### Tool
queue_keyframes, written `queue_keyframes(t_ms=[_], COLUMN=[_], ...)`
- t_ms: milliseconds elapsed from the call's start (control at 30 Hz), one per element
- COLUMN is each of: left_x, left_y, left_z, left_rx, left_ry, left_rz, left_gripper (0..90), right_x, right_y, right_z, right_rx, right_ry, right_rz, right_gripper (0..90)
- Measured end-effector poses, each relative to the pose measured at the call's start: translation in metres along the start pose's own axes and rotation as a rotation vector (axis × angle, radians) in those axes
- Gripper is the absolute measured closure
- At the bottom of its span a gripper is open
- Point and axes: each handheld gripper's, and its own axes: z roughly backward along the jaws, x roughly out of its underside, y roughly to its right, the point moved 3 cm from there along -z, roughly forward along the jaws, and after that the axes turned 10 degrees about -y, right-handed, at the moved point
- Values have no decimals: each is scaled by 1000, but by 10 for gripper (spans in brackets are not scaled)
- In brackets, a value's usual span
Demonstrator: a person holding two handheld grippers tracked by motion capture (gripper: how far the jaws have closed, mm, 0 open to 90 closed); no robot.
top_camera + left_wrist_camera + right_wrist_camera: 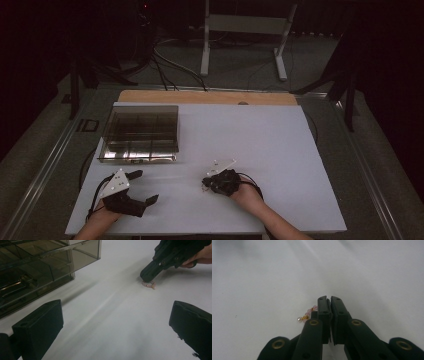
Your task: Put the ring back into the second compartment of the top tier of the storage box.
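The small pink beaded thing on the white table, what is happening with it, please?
A person works at the white table with a tool in each hand. The right tool has its jaws shut on a pink beaded bracelet, which lies on the table surface. The left tool waits beside it, jaws open and holding nothing. A smoky transparent organizer box with compartments stands at the far left.

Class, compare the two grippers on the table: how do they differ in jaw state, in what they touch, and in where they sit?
The left gripper has its jaws wide apart with nothing between them; the right gripper has its jaws shut on a pink bead bracelet. The left gripper sits below the smoky plastic organiser; the right gripper sits nearer the sheet's middle. Both are black, hand-held, and carry a grey plate.
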Motion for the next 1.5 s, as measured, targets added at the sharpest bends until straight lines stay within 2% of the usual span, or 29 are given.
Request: queue_keyframes(t_ms=[167,367,567,933,1167,1500], left_x=[0,0,0,0,0,0], left_y=[0,0,0,-1,-1,-1], left_z=[1,1,1,1,1,0], left_rx=[-1,-1,-1,0,1,3], left_ry=[3,3,3,7,3,2], left_rz=[-1,1,1,2,3,7], left_gripper=[0,0,0,0,0,0], right_x=[0,-3,-11,-38,-50,-69], right_y=[3,0,-1,-4,-3,-5], right_z=[6,15,25,40,49,55], right_rx=[-18,-25,-21,-20,-22,-22], right_ry=[6,7,22,76,107,127], right_rz=[-31,-23,3,46,52,82], right_gripper=[882,883,883,882,882,882])
